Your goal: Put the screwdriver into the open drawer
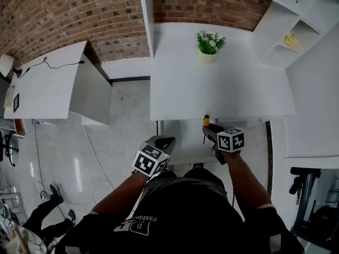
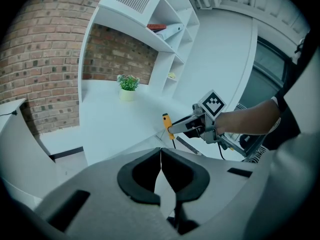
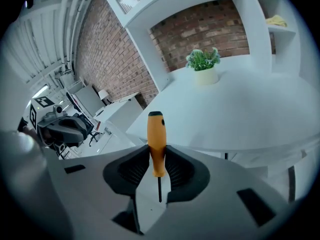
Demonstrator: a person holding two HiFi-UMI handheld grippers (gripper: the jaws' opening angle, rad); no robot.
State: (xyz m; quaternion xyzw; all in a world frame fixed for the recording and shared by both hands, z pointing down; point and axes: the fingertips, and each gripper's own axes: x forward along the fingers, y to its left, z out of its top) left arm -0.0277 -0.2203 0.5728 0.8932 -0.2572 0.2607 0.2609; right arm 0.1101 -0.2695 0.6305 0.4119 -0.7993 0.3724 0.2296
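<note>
Screwdriver [image 3: 156,144] with an orange handle and a thin dark shaft, gripped in the right gripper [image 3: 159,156]; its two dark fingers [image 3: 130,171] are clenched on the lower part of the handle, which stands up above them, while the shaft points down between them; in the head view the screwdriver is in the air just in front of the near edge of a white surface [image 1: 222,89], with the orange tip of the handle overlapping that edge; below the edge a white drawer [image 1: 183,136] stands pulled out, and the right gripper hangs over its right part; the left gripper [image 2: 161,156] is to the left, near the drawer's left side and apart from the right gripper; its fingers [image 2: 142,176] are pressed together at the tips with nothing between them; a person's bare forearms reach down to both grippers; on the far part of the surface, near the middle of its far edge, stands a small green plant [image 1: 210,44] in a pale pot; behind it is a brick wall [image 1: 79,15]; white shelves [image 1: 296,30] rise at the far right corner.
</note>
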